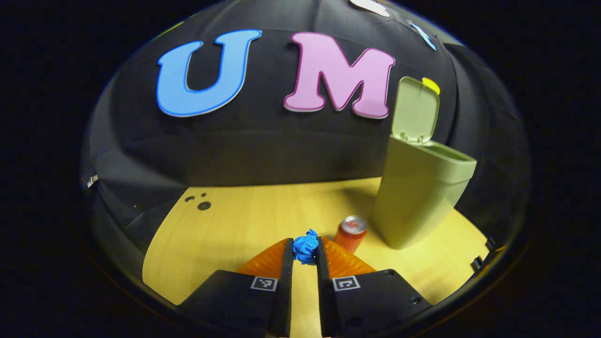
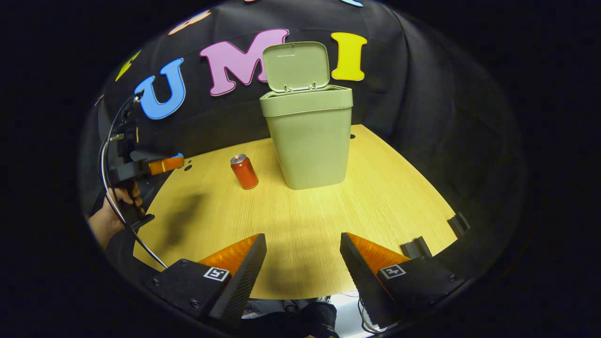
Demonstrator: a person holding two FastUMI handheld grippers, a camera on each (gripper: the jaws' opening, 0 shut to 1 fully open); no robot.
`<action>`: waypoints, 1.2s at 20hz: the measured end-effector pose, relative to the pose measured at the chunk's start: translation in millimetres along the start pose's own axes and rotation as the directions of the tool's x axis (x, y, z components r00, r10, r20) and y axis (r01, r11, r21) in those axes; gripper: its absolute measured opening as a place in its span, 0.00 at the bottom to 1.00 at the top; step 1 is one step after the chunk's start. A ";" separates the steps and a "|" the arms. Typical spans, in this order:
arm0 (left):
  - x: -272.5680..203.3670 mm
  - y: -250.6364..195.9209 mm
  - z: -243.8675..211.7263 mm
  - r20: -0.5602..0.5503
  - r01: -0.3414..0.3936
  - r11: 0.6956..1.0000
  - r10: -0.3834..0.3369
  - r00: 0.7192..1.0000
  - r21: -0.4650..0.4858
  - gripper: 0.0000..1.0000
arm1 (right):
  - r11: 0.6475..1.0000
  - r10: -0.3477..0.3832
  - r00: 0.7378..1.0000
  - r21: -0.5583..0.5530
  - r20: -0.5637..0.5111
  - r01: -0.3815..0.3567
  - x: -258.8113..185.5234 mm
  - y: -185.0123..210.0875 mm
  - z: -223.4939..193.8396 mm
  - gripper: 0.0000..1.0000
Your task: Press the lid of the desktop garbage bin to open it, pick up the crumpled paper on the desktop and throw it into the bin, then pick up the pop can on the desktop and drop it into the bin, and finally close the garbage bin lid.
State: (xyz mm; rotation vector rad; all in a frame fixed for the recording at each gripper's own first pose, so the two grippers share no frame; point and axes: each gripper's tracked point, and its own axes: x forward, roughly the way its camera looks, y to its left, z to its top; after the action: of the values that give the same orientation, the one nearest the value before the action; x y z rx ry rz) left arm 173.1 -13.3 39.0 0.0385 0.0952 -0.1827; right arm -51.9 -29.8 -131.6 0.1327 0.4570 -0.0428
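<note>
Left gripper view: low over the table (image 1: 225, 225), facing the back wall, bin (image 1: 418, 197) off to its right, can (image 1: 350, 233) close ahead. Right gripper view: higher, pulled back past the table's near edge (floor visible below), bin (image 2: 310, 141) dead centre, mid-distance. Both views share the bin, can (image 2: 244, 171), tabletop (image 2: 305, 220) and back wall.

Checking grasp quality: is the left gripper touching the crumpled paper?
Touching. The left gripper view shows the left gripper with both fingers pressed against the blue crumpled paper, no gap on either side.
</note>
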 end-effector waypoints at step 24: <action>84.6 -256.3 109.5 0.089 0.352 0.926 -0.365 0.927 0.135 0.29 | 0.978 0.187 0.981 -0.081 -0.043 -0.190 91.1 -34.1 50.9 0.99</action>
State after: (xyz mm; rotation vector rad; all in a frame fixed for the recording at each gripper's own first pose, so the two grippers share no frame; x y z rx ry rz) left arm 219.0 -285.5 132.0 0.1277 -0.0225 -0.5574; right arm 49.6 -71.6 -130.7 0.0934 0.4794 0.1656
